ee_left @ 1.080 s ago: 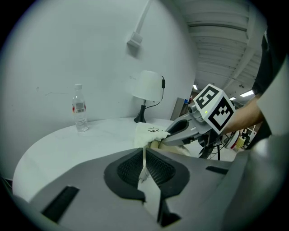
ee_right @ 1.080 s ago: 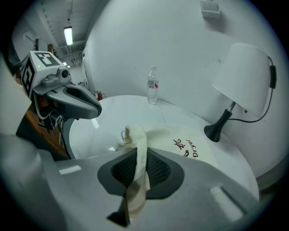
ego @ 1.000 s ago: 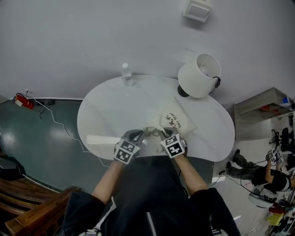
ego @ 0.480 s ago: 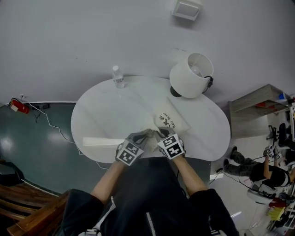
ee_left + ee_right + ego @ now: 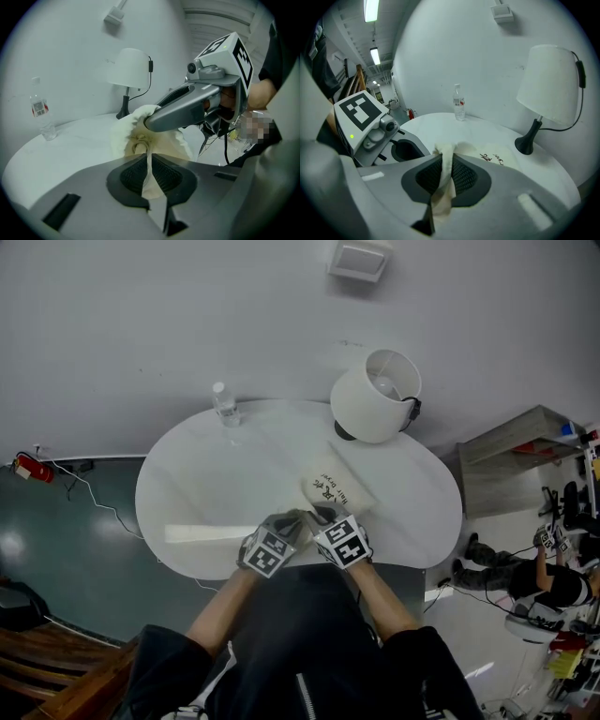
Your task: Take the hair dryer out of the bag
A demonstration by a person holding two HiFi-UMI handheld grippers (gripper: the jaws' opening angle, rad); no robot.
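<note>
Closed tight on the cloth, the left gripper point(image 5: 149, 158) and the right gripper point(image 5: 444, 163) each pinch a fold at the mouth of the task's thing. On the white oval table point(image 5: 206, 493), in front of the lamp with a white shade point(image 5: 373, 396), lies the cream cloth bag with black print point(image 5: 337, 488), well apart from the small clear plastic bottle point(image 5: 224, 404). Compared with a second ago, the left gripper has come nearer to the right gripper and the bag looks gathered narrower, so I judge that the mouth is only being worked open; the hair dryer is not visible, presumably inside.
</note>
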